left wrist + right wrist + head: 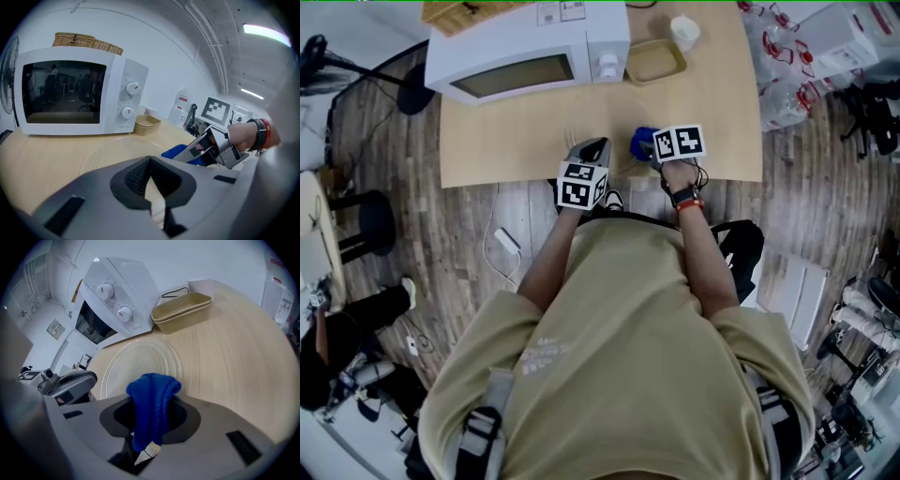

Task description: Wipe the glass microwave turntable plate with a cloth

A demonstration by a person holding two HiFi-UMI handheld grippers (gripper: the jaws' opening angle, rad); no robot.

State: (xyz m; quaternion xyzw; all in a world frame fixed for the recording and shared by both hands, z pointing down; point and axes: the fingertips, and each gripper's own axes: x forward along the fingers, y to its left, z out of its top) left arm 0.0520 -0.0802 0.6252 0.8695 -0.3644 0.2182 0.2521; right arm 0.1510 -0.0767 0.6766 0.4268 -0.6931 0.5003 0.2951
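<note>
My right gripper point(149, 420) has its fingers clamped on the blue cloth point(151, 392), and the glass plate point(136, 364) lies flat just beyond them; my left gripper point(150, 183) has its fingers closed on nothing.

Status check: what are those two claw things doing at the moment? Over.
Left gripper shut, empty. Right gripper shut on blue cloth. Glass plate flat on table, cloth not yet on it. Nothing in between.
</note>
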